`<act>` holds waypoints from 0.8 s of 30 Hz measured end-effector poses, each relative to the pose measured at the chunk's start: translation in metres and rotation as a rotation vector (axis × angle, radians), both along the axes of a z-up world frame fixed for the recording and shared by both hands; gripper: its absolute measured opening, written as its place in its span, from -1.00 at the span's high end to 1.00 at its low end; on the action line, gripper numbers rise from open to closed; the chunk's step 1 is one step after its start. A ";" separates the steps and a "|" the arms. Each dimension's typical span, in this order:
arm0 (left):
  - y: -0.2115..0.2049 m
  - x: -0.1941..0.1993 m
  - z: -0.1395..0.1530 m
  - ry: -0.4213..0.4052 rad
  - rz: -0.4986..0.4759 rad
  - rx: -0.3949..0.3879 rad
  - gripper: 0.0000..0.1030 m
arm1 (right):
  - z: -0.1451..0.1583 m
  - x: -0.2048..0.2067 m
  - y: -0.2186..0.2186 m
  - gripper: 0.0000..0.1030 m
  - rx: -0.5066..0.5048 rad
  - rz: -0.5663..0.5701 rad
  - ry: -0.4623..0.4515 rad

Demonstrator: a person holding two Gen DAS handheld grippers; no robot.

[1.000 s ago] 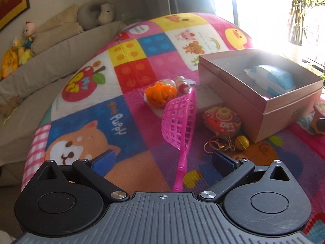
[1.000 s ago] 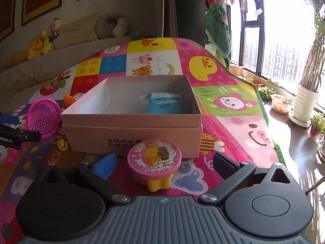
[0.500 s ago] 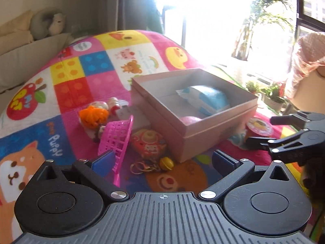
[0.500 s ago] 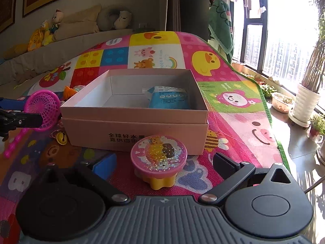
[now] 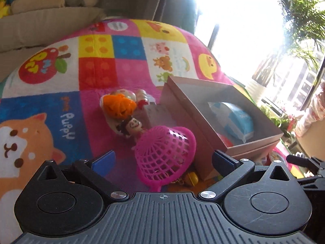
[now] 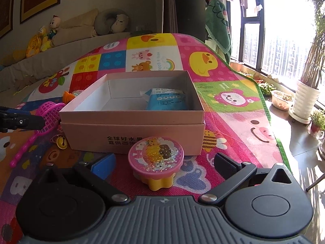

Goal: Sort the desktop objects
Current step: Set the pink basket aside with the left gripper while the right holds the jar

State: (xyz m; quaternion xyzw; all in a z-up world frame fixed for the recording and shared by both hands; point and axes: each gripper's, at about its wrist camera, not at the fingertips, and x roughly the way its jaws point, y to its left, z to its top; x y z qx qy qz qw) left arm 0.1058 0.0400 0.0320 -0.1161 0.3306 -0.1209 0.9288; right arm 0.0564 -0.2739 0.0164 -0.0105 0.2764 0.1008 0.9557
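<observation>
A pink cardboard box (image 6: pixel 132 120) stands open on the colourful mat with a blue packet (image 6: pixel 164 101) inside; the box also shows in the left wrist view (image 5: pixel 195 113). My left gripper (image 5: pixel 162 162) is open just above a pink mesh scoop (image 5: pixel 164 154) beside the box's left wall. An orange pumpkin toy (image 5: pixel 118 106), a small doll (image 5: pixel 132 126) and a yellow bell keyring (image 5: pixel 192 178) lie around the scoop. My right gripper (image 6: pixel 164 162) is open around a round pink glitter case (image 6: pixel 156 156) on a yellow base, in front of the box.
The play mat (image 6: pixel 233 109) ends at a green edge on the right, with plant pots (image 6: pixel 304 101) on the floor beyond. A sofa with plush toys (image 6: pixel 46 38) runs along the back. The left gripper's finger (image 6: pixel 22 121) shows at the right wrist view's left edge.
My left gripper has swung over and down onto the pink scoop, which now shows its bowl between the fingers. My right gripper has crept slightly closer to the glitter case.
</observation>
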 end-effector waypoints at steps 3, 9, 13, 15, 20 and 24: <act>0.018 0.013 -0.007 0.070 0.065 -0.149 -1.00 | 0.000 0.000 -0.001 -1.00 0.006 -0.002 0.001; 0.018 0.026 -0.016 0.139 0.115 -0.204 -0.97 | 0.000 0.002 -0.002 -1.00 0.018 0.000 0.012; 0.015 0.023 -0.016 0.133 0.101 -0.198 -0.71 | -0.001 0.002 -0.003 -1.00 0.024 -0.003 0.013; 0.014 0.018 -0.014 0.127 0.092 -0.171 -0.70 | -0.001 0.003 -0.003 -1.00 0.021 -0.002 0.014; 0.009 -0.011 -0.012 0.133 0.134 0.013 -0.70 | -0.001 0.002 -0.002 -1.00 0.009 -0.003 0.013; -0.003 -0.049 -0.011 0.098 0.218 0.244 -0.70 | -0.001 0.003 0.003 -1.00 -0.014 0.006 0.014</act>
